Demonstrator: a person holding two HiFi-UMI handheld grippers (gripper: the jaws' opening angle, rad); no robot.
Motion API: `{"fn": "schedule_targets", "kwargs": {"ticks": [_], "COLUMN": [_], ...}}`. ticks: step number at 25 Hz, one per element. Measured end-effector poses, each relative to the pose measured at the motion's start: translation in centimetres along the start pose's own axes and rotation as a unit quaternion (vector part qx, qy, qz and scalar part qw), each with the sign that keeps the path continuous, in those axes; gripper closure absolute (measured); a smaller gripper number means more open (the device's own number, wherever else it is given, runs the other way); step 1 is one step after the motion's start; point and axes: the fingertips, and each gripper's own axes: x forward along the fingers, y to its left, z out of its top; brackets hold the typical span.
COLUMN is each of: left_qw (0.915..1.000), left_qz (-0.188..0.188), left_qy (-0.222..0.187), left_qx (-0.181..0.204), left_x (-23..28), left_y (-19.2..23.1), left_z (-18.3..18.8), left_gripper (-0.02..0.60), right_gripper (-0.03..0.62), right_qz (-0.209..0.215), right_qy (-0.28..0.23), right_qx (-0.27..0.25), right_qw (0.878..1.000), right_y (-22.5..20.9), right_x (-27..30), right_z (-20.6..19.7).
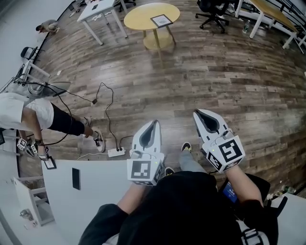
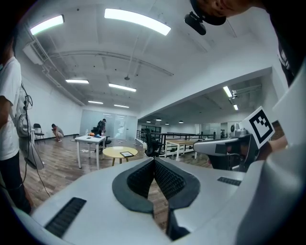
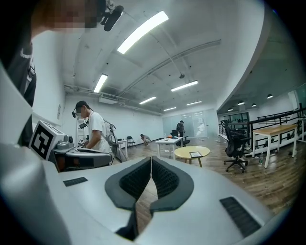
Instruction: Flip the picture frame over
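The picture frame (image 1: 161, 20) lies flat on a round yellow table (image 1: 143, 16) far across the wooden floor. It shows small in the left gripper view (image 2: 127, 154) and in the right gripper view (image 3: 195, 154). Both grippers are held out side by side in the air, well short of that table. My left gripper (image 1: 153, 124) (image 2: 154, 161) has its pads meeting at the tips with nothing between them. My right gripper (image 1: 200, 115) (image 3: 151, 160) is shut and empty too.
A white table (image 1: 98, 9) stands left of the round one and a black office chair (image 1: 213, 12) to its right. A person (image 1: 33, 115) stands at the left by a white desk (image 1: 91, 182). A power strip (image 1: 116, 152) and cables lie on the floor.
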Motion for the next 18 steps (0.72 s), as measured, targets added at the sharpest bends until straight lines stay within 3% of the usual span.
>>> {"fn": "schedule_targets", "kwargs": {"ticks": [6, 9, 18], "left_qw": [0.9996, 0.9995, 0.9983], "left_qz": [0.021, 0.013, 0.032], "left_qy": [0.021, 0.019, 0.037], "left_qx": [0.006, 0.021, 0.033], "left_x": [6.2, 8.8, 12.8], "left_y": [0.4, -0.4, -0.9], "left_z": [0.5, 0.2, 0.9], "left_gripper": [0.558, 0.558, 0.558], "right_gripper": [0.574, 0.574, 0.574], "right_qz": [0.020, 0.031, 0.040], "right_qy": [-0.003, -0.002, -0.016], "right_qx": [0.014, 0.023, 0.037], "right_qw": [1.000, 0.999, 0.998], "right_y": [-5.2, -7.3, -11.6], "right_x": [3.5, 4.5, 5.8], "right_z": [0.2, 0.1, 0.3]}}
